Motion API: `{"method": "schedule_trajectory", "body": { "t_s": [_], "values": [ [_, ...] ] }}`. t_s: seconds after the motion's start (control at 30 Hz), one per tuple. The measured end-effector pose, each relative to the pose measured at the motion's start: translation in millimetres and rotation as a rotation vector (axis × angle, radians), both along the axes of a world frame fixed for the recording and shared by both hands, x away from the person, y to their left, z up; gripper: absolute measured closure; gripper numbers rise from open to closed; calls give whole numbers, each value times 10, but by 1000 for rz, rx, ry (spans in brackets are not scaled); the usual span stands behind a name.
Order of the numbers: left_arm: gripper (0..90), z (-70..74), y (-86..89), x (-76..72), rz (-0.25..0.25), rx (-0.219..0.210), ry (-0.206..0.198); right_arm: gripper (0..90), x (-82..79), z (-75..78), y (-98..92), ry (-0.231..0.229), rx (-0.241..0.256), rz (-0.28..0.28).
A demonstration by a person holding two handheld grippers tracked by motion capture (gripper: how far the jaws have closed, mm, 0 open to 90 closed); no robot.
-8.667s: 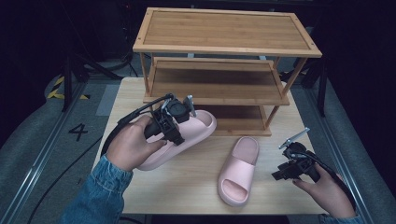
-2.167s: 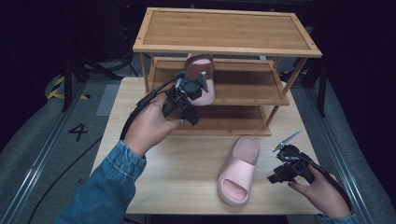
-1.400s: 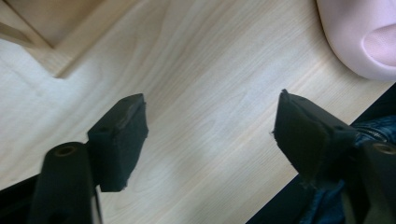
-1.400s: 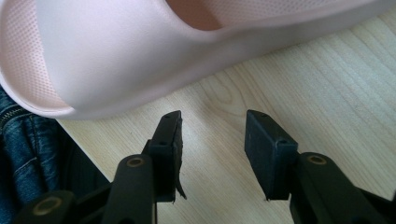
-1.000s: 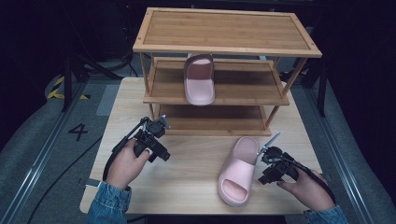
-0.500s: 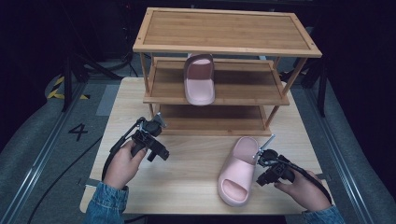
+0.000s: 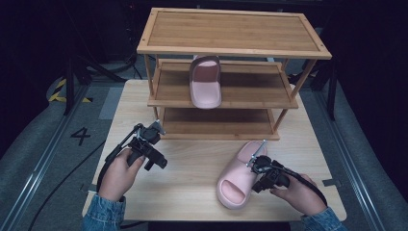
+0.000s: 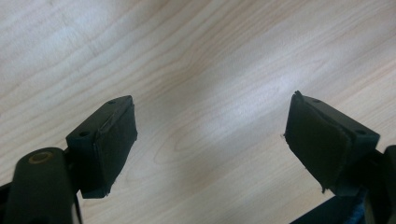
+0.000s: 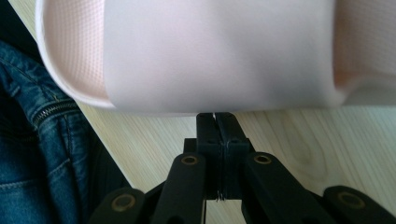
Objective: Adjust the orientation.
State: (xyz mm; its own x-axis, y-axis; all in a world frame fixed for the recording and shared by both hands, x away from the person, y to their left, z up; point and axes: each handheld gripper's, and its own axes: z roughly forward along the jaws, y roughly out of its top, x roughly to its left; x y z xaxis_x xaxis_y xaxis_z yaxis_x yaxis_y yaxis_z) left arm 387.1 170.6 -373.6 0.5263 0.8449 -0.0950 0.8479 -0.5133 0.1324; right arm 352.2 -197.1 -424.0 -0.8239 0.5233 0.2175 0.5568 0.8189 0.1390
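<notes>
- Left hand (image 7: pixel 117 174): forearm enters from the bottom edge, denim sleeve at the wrist.
- Left gripper (image 8: pixel 210 140): jaws spread wide, nothing between the pads.
- Right hand (image 7: pixel 298 192): low, at the right.
- Right gripper (image 9: pixel 215 119): jaws pressed together, tips closed.

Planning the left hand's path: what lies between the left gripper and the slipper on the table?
Bare tabletop separates the left gripper from the slipper, per the high view.

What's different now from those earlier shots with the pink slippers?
One pink slipper went from the table up onto the rack's middle shelf. The left tool let go and came back over the table, jaws open. The right tool moved up against the other slipper, jaws closed. That slipper stayed put.
</notes>
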Motion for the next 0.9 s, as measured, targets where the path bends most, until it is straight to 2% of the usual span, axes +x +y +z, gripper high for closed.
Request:
{"method": "schedule_trajectory", "body": {
  "t_s": [0.2, 0.23, 0.33, 0.43, 0.53, 0.6, 0.67, 0.7, 0.8, 0.87, 0.9],
  "values": [
    [174, 4, 54, -77, -2, 10, -7, 882, 40, 5, 151, -29, 21, 22],
    [174, 3, 65, -89, 3, 7, -8, 884, 47, 11, 178, -50, 26, 20],
    [174, 3, 113, -130, 20, 8, 1, 884, 82, 7, 242, -68, 33, 24],
    [174, -1, 147, -153, 20, 17, -8, 885, 105, 3, 303, -93, 45, 12],
    [174, -8, 163, -172, 28, 19, 0, 884, 125, -4, 361, -112, 57, 6],
    [174, -15, 165, -183, 32, 21, 1, 864, 124, 0, 371, -110, 51, 12],
    [174, -19, 173, -187, 23, 26, -4, 862, 120, 17, 360, -81, 38, 26],
    [174, -17, 176, -189, 23, 27, 3, 865, 107, 54, 336, -93, 27, 40],
    [174, -19, 183, -202, 29, 28, -5, 847, 117, 182, 230, -101, 55, 19],
    [174, -25, 191, -219, 31, 32, -3, 837, 147, 289, 142, -126, 77, -10],
    [174, -25, 191, -219, 31, 32, -3, 837, 147, 289, 142, -126, 77, -10]
  ]
}}
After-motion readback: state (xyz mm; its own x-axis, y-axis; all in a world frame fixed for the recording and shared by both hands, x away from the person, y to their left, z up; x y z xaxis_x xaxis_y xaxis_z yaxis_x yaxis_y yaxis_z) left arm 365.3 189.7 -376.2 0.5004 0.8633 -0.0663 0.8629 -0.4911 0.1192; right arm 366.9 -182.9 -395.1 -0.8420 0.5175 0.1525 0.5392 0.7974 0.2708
